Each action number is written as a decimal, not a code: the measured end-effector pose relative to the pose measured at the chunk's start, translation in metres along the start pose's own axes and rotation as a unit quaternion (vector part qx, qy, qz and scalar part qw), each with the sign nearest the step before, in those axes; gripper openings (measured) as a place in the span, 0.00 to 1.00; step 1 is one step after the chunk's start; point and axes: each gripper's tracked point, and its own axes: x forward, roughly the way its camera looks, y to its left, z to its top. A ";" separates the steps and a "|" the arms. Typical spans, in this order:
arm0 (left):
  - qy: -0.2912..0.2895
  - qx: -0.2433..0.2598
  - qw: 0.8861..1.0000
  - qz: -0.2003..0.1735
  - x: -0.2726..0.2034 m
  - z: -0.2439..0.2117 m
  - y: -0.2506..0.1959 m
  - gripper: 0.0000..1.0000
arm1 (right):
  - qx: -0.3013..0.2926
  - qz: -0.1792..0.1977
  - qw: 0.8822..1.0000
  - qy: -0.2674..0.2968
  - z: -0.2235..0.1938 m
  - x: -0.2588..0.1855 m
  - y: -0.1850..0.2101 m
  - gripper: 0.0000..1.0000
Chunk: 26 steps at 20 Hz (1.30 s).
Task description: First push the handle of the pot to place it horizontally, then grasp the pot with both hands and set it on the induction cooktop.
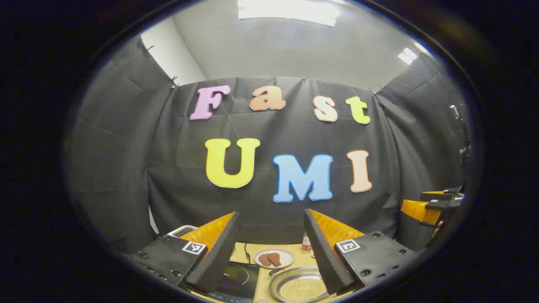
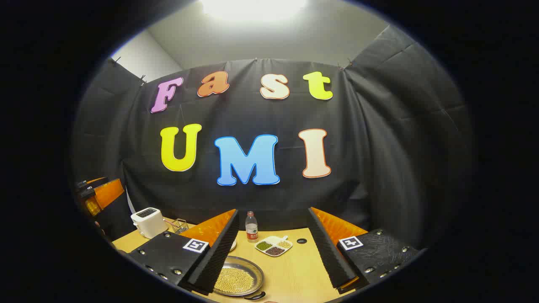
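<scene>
The pot is a shallow metal pan of yellow beans on the wooden table, low between my left gripper's fingers. A dark handle juts from its far left rim. The black induction cooktop lies just left of it. My left gripper is open, raised above the table with nothing between its fingers. In the right gripper view the pot sits lower left, partly behind the left finger, with a dark handle end at its near edge. My right gripper is open too, held above the table.
A plate of brown food stands behind the pot. A bottle, a divided dish of beans, a white toaster and a wire basket line the table's far side. The table has bare wood on the right.
</scene>
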 end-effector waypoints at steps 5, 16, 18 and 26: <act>-0.002 0.007 1.000 -0.014 0.005 -0.001 -0.002 0.99 | 0.001 0.005 1.000 0.009 -0.004 0.001 0.008 0.97; 0.004 0.008 1.000 -0.024 0.009 -0.006 0.021 0.99 | -0.002 0.005 1.000 0.017 -0.012 0.001 0.032 0.97; 0.007 0.010 1.000 -0.022 0.012 -0.009 0.025 0.99 | -0.003 0.008 1.000 0.023 -0.019 0.003 0.035 0.97; 0.016 0.015 1.000 -0.011 0.018 -0.019 0.042 0.99 | -0.002 0.026 0.995 0.101 -0.098 0.012 0.043 0.97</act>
